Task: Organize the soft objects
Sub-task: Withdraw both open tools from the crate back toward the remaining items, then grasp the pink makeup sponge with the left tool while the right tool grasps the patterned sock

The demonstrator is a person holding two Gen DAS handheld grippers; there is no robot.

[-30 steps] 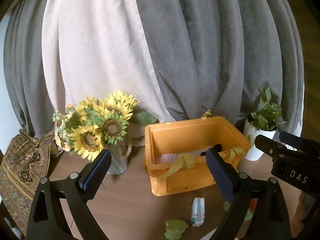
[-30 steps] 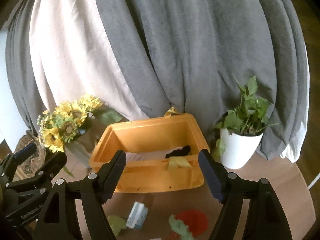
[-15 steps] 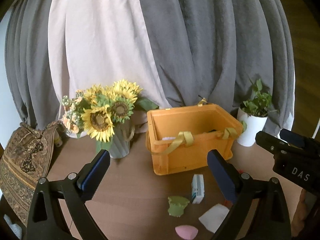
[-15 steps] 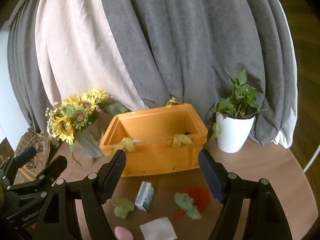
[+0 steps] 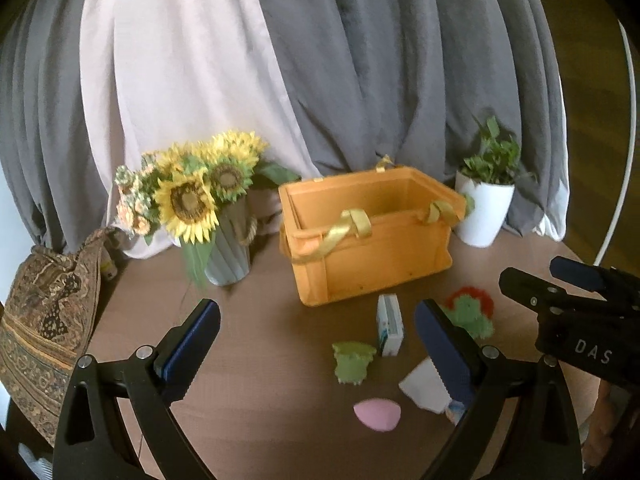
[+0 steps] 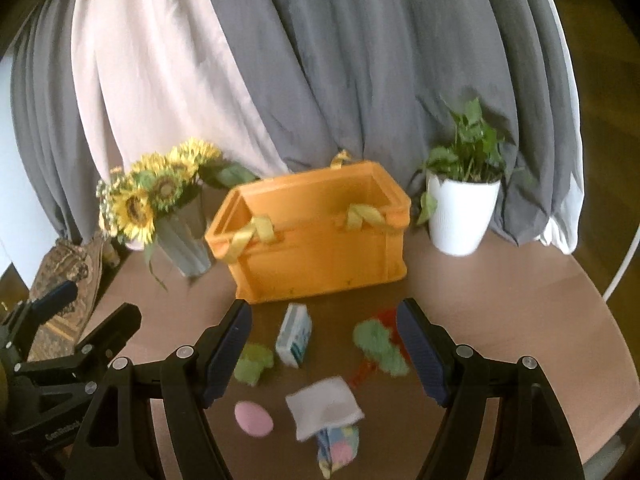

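Observation:
An orange crate (image 5: 372, 256) (image 6: 320, 252) with yellow ribbon handles stands on the round brown table. In front of it lie soft items: a small green piece (image 6: 253, 363) (image 5: 352, 360), a white-and-blue tissue pack (image 6: 295, 334) (image 5: 389, 324), a green fluffy piece (image 6: 378, 344) on a red one (image 5: 476, 296), a white cloth (image 6: 324, 406) (image 5: 424, 388), a pink egg-shaped sponge (image 6: 253, 418) (image 5: 376, 414) and a pastel patterned piece (image 6: 338, 442). My left gripper (image 5: 316, 354) and right gripper (image 6: 324, 354) are both open and empty, above the near side of the items.
A sunflower vase (image 5: 228, 248) (image 6: 184, 240) stands left of the crate and a white potted plant (image 5: 484, 212) (image 6: 462, 216) right of it. A patterned cushion (image 5: 44, 320) lies at the table's left edge. Grey and pale curtains hang behind.
Both grippers have pulled back and up from the crate, staying open. The crate looks smaller and farther, and the soft items in front of it have come into view.

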